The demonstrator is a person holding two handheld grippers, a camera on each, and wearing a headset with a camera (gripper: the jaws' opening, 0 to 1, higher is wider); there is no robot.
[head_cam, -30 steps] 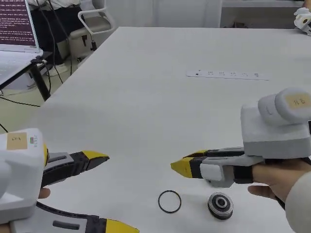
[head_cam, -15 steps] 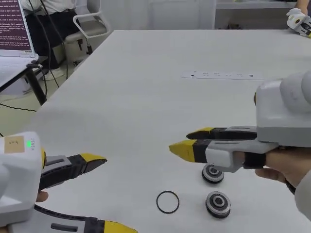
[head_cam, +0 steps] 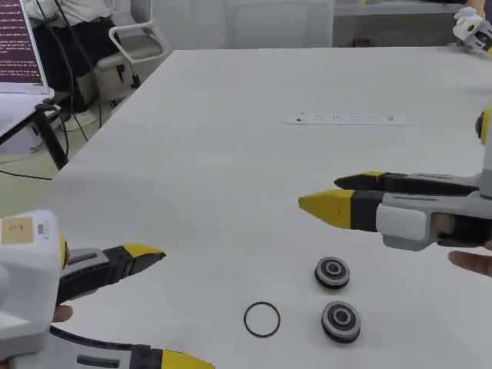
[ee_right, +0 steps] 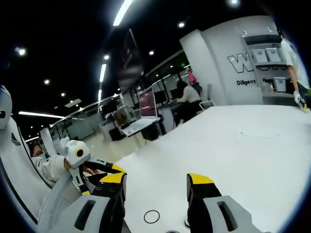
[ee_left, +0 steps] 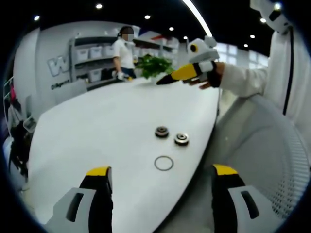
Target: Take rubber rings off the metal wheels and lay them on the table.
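Two metal wheels with dark rims [head_cam: 332,272] [head_cam: 341,320] lie flat near the table's front edge. A loose black rubber ring [head_cam: 261,319] lies flat on the table just left of them. My right gripper [head_cam: 327,194] hovers open above and behind the wheels, pointing left, with nothing between its fingers. My left gripper [head_cam: 169,306] is open at the lower left, pointing toward the ring. In the left gripper view the wheels [ee_left: 162,131] [ee_left: 181,139] and the ring [ee_left: 164,163] lie ahead of the gripper [ee_left: 162,172]. In the right gripper view the ring [ee_right: 151,216] lies below the open gripper [ee_right: 158,178].
A white strip with markings [head_cam: 344,118] lies flat farther back on the white table [head_cam: 231,154]. A laptop screen [head_cam: 11,42] and an office chair [head_cam: 138,42] stand beyond the left edge. A person [ee_left: 124,53] stands at the far end.
My right gripper has lifted and drawn back to the right, uncovering a second wheel beneath it. The ring and the nearer wheel lie as before. The left gripper has hardly moved.
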